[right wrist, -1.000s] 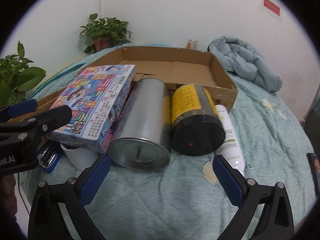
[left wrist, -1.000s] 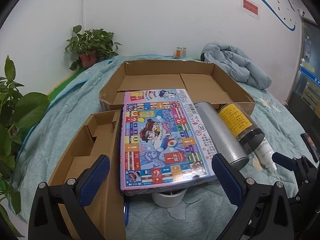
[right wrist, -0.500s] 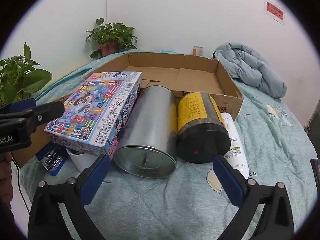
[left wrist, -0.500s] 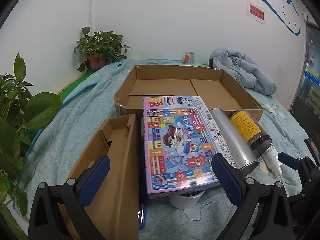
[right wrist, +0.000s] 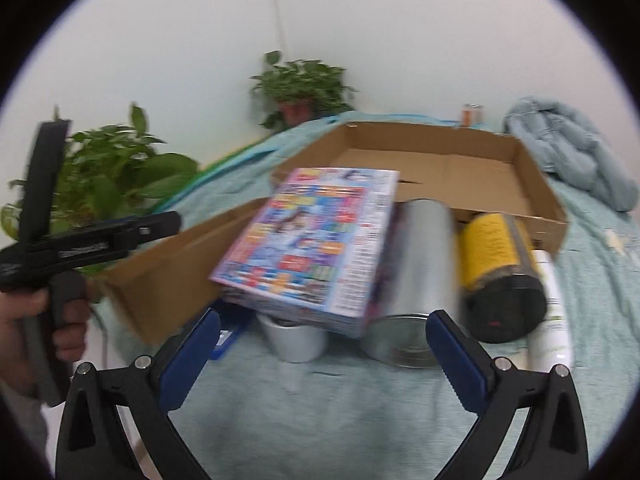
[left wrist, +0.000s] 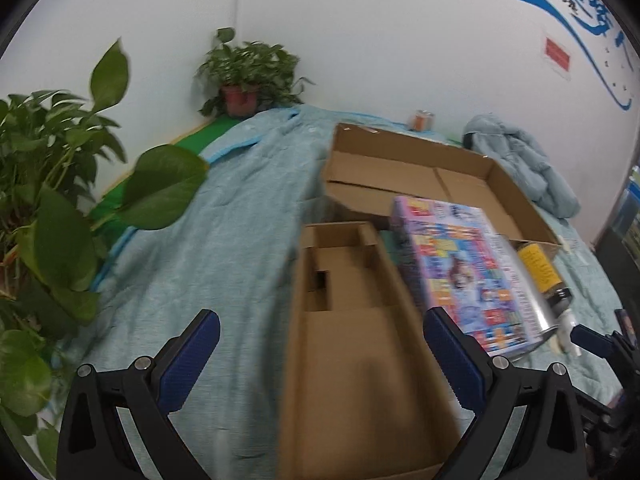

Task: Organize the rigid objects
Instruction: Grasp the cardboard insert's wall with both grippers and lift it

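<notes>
Both grippers' jaws stand wide and hold nothing. The left gripper [left wrist: 320, 364] hovers over a narrow cardboard box [left wrist: 360, 360]. Just ahead of the right gripper [right wrist: 322, 354] sit a white cup [right wrist: 294, 340] and metal can [right wrist: 416, 280], the game box [right wrist: 316, 240] resting on both; beyond, a big cardboard tray [right wrist: 500, 176].
</notes>
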Demonstrator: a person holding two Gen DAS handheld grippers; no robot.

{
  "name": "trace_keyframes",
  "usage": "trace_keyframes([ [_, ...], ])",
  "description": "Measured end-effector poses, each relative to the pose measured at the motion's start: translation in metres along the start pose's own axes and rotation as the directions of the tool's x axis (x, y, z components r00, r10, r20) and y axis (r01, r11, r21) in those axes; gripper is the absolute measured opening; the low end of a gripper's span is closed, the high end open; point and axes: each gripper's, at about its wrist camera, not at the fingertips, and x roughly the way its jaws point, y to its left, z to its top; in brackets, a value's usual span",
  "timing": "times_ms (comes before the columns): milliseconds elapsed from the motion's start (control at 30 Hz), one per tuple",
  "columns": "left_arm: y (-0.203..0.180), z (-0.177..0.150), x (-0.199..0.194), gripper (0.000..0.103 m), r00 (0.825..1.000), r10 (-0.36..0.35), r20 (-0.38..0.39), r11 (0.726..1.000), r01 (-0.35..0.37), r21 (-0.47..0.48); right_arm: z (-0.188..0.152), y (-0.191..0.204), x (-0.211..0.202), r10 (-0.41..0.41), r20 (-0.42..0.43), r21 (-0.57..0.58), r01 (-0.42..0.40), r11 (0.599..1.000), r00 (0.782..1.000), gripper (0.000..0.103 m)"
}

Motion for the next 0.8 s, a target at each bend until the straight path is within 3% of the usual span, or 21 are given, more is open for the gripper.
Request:
trace_keyframes([
  [133,0.032,0.000,0.013,0.102,0.988,-0.129,-0.086,0.991,0.125,-0.057,0.011,0.020,0.014,0.189,-0.059,0.038,-0.187,0.982,0.980,0.102],
  [267,0.048,-0.006,0.034,0.094,0.948,-0.265,-0.176,0.962,0.247,-0.119,0.018,0.038,0.029,0.282,-0.105,0.096,-0.272,0.957,0.954,0.102],
  [333,0.052,-0.011,0.041,0.074,0.917,-0.333,-0.219,0.939,0.301,-0.165,0.021,0.048,0.033,0.272,-0.120,0.095,-0.262,0.960,0.955,0.101],
  [400,0.051,-0.016,0.046,0.065,0.889,-0.397,-0.229,0.912,0.353,-0.209,0.024,0.060,0.035,0.223,-0.134,0.076,-0.215,0.974,0.965,0.090],
  [433,0.050,-0.019,0.045,0.056,0.879,-0.420,-0.228,0.902,0.375,-0.214,0.026,0.063,0.037,0.205,-0.144,0.072,-0.196,0.978,0.968,0.087],
  [467,0.049,-0.020,0.043,0.054,0.874,-0.432,-0.223,0.897,0.392,-0.205,0.027,0.065,0.039,0.185,-0.159,0.070,-0.176,0.982,0.970,0.082],
  [533,0.045,-0.022,0.039,0.046,0.873,-0.437,-0.216,0.896,0.401,-0.189,0.028,0.069,0.046,0.137,-0.182,0.053,-0.129,0.990,0.974,0.074],
  [700,0.036,-0.035,0.027,0.039,0.877,-0.429,-0.218,0.902,0.399,-0.167,0.024,0.079,0.061,0.049,-0.233,0.013,-0.047,0.999,0.971,0.026],
  [800,0.033,-0.038,0.023,0.034,0.880,-0.426,-0.209,0.901,0.393,-0.181,0.019,0.080,0.066,0.021,-0.251,0.006,-0.020,1.000,0.968,0.018],
])
